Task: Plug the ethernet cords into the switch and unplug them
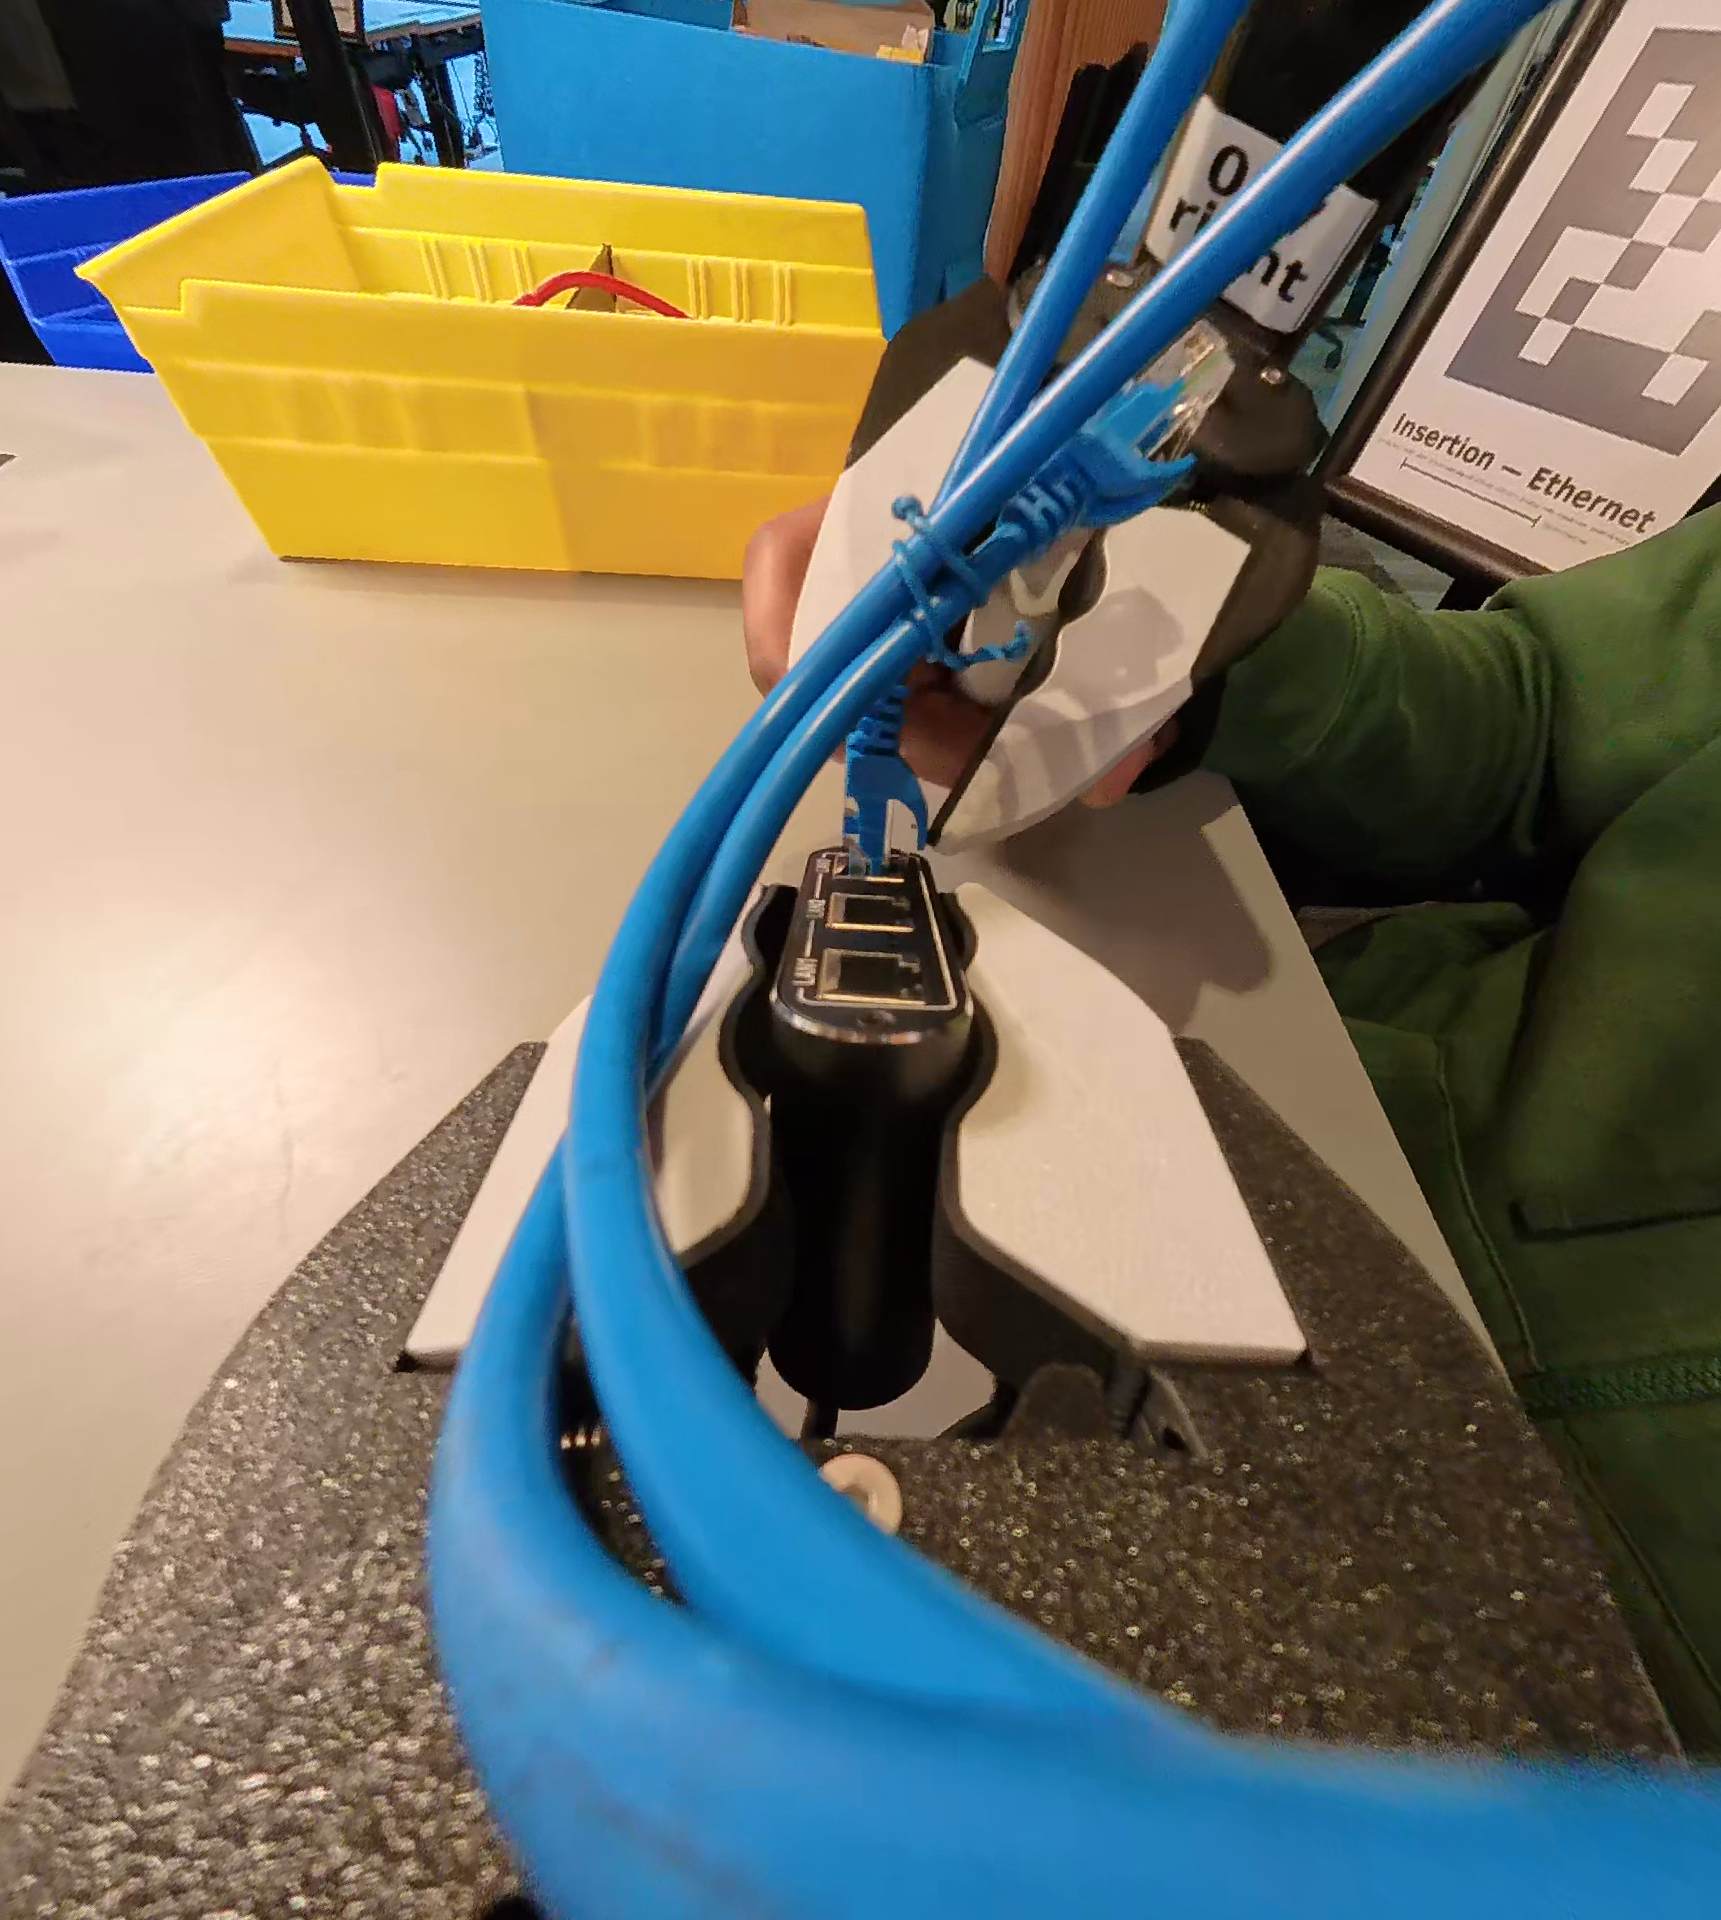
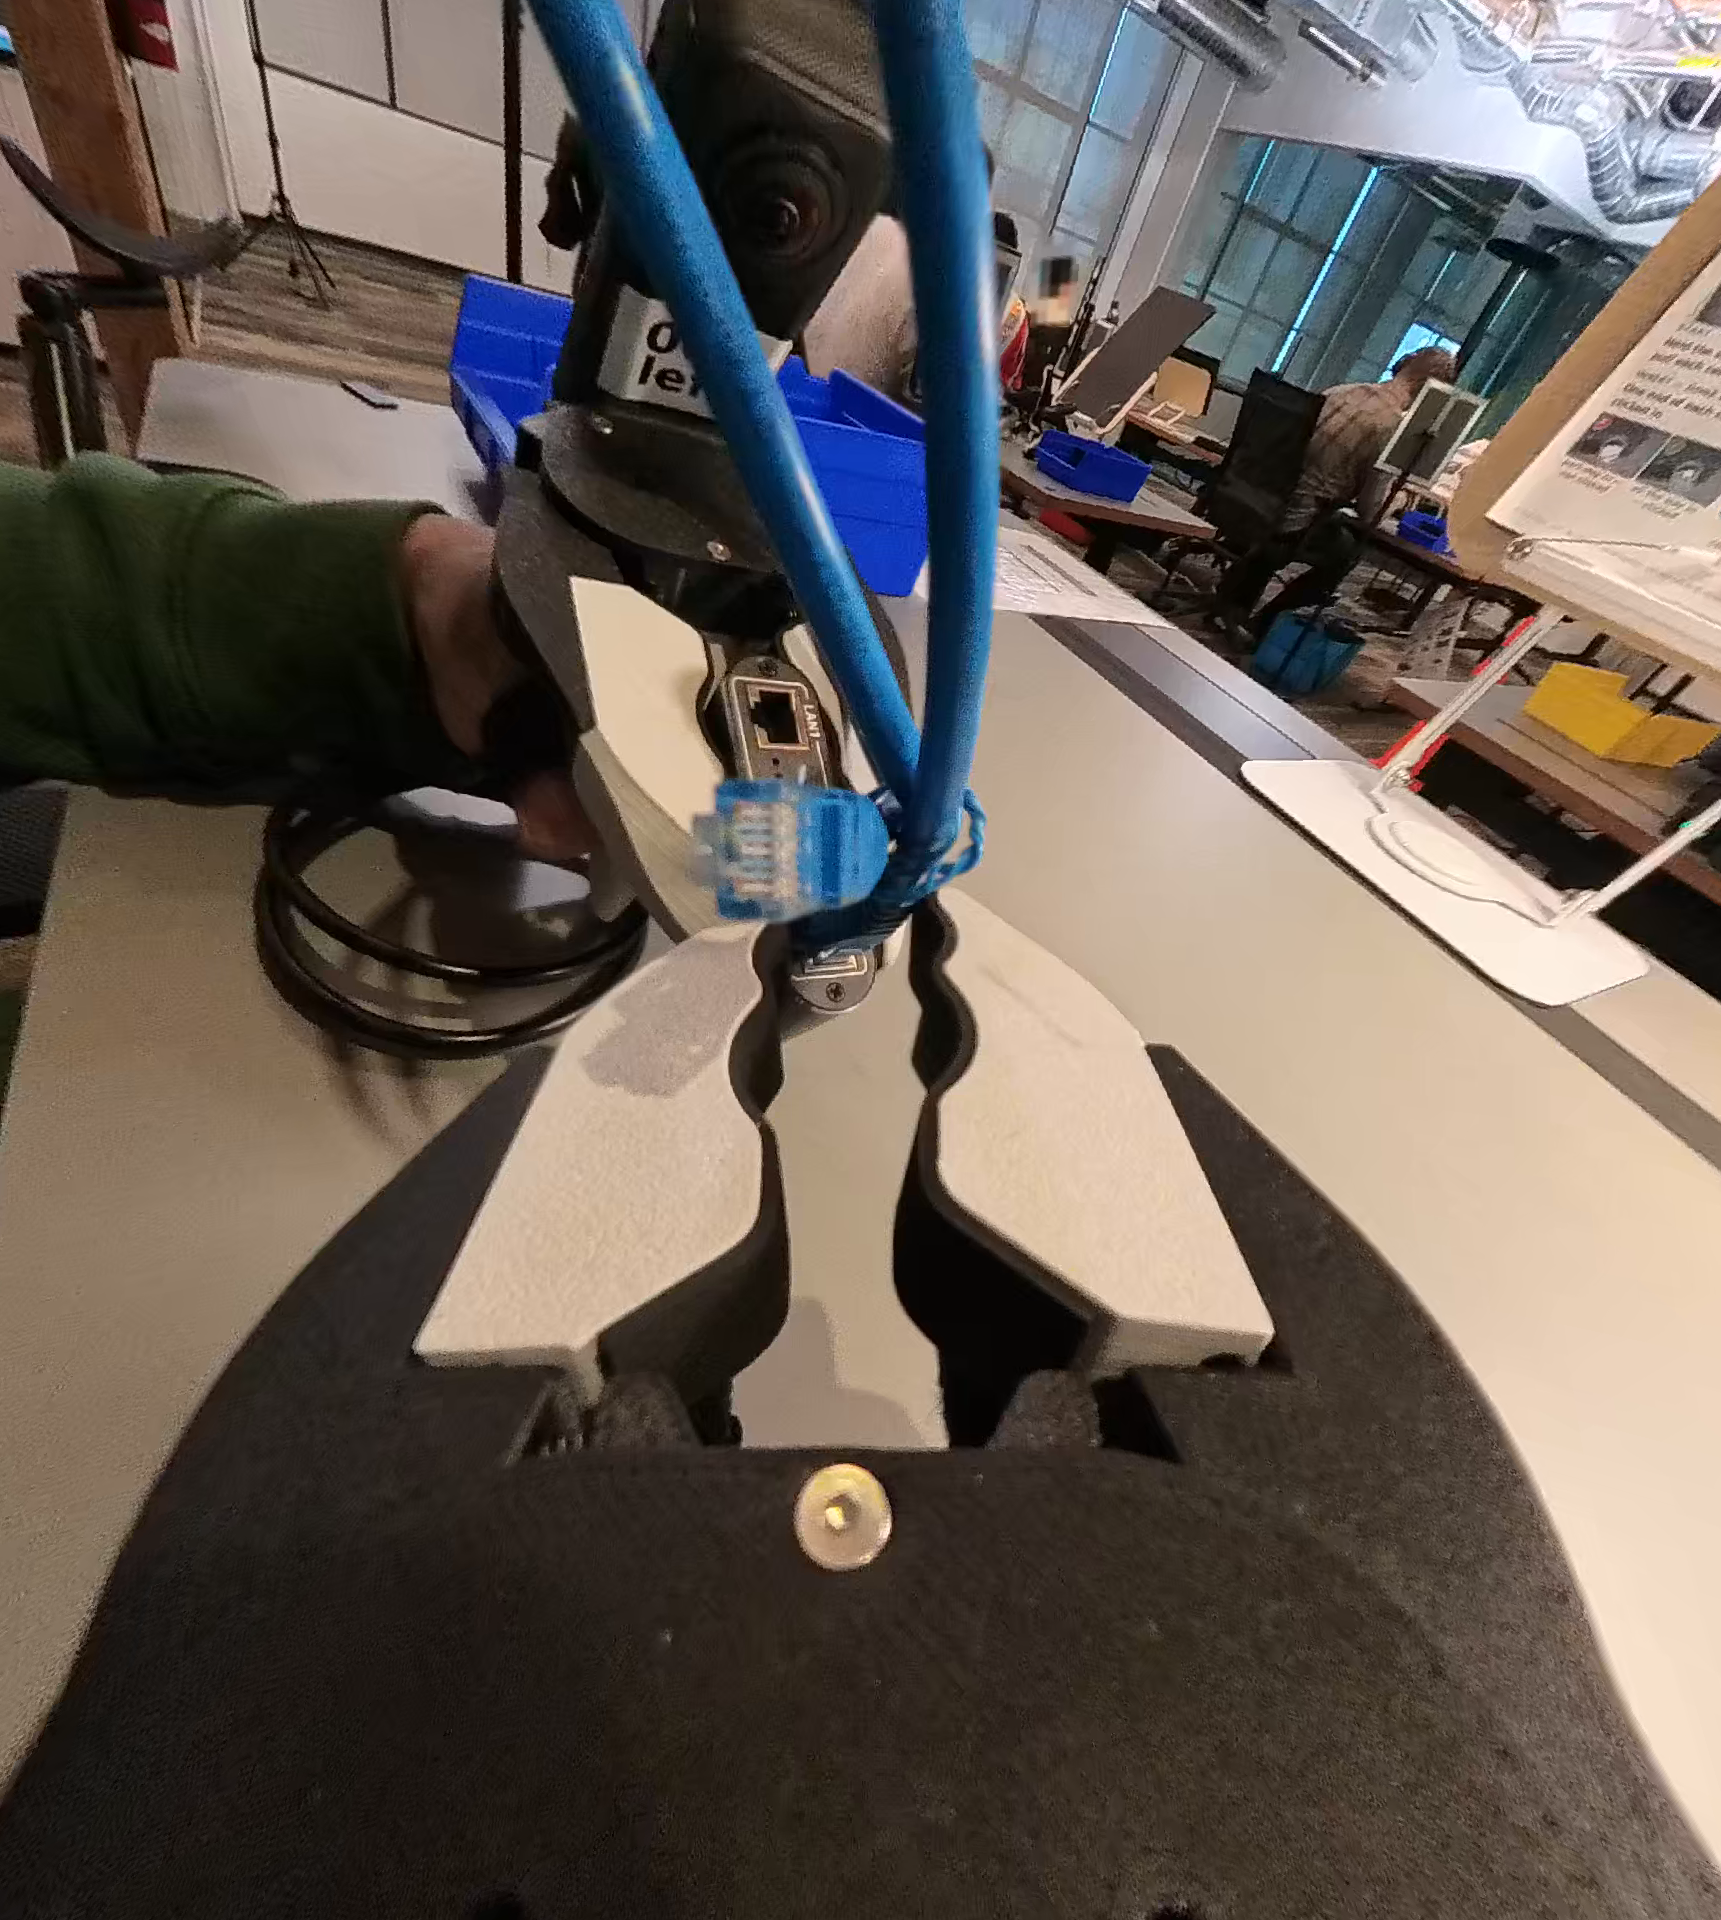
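Note:
My left gripper (image 1: 866, 935) is shut on the black switch (image 1: 856, 1143), held ports up above the table; it also shows in the right wrist view (image 2: 783, 748). A blue ethernet cord (image 1: 690, 935) loops over that gripper. One plug (image 1: 877, 800) sits in the switch's farthest port; the two nearer ports (image 1: 871, 971) are empty. My right gripper (image 2: 851, 956) is closed around that plug at its fingertips, seen from the left wrist view (image 1: 897, 790). The cord's other plug (image 2: 783, 852) hangs loose, tied to the cord with a twist tie (image 2: 929, 862).
A yellow bin (image 1: 523, 436) and a blue bin (image 1: 35, 260) stand at the back of the grey table (image 1: 212, 831). A coiled black cable (image 2: 420, 977) lies under the left hand. A sign stand (image 2: 1458, 883) and a framed sign (image 1: 1614, 312) stand to the right. Green sleeves (image 1: 1562, 831) hold both grippers. My left and right fingertips are right by each other.

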Demonstrator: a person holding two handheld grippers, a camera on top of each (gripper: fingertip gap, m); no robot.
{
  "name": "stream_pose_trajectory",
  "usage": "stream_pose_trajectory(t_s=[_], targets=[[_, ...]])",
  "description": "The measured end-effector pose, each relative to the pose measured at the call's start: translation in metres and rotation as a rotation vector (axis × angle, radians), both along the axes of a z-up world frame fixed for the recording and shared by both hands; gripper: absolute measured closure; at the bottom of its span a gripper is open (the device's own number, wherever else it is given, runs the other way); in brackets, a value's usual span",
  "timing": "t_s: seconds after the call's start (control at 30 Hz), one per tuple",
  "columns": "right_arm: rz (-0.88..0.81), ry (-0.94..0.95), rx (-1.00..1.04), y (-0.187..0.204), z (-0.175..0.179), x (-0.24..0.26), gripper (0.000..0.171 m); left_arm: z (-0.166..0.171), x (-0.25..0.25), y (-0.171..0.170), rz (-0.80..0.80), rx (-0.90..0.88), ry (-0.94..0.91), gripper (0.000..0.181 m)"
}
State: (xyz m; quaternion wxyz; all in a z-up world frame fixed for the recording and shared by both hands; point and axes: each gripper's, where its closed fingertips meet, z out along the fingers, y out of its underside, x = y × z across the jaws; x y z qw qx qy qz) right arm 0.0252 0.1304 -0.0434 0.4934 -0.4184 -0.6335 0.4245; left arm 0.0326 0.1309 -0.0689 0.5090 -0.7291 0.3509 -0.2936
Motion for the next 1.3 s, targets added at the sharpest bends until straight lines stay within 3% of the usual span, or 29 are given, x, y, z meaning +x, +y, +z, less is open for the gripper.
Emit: stream_pose_trajectory(t_s=[0.53, 0.97, 1.03, 1.07, 1.13, 1.3], targets=[[-0.166, 0.02, 0.376, 0.014, 0.001, 0.001, 0.149, -0.004, -0.002, 0.014, 0.122, 0.064, 0.083, 0.15], [-0.253, 0.08, 0.587, 0.018, 0.008, 0.002, 0.149, -0.001, -0.002, 0.019, 0.156, 0.101, 0.041, 0.154], [-0.278, 0.114, 0.628, 0.018, 0.014, 0.004, 0.155, 0.0, 0.0, 0.018, 0.144, 0.075, 0.001, 0.154], [-0.366, 0.215, 0.647, 0.024, 0.031, 0.01, 0.171, -0.01, 0.003, 0.015, 0.115, 0.029, 0.033, 0.154], [-0.353, 0.258, 0.521, 0.035, 0.048, 0.019, 0.171, -0.01, 0.007, 0.014, 0.115, 0.064, 0.046, 0.153], [-0.256, 0.131, 0.387, 0.038, 0.021, 0.012, 0.171, -0.016, 0.01, 0.016, 0.12, 0.052, 0.079, 0.153]])
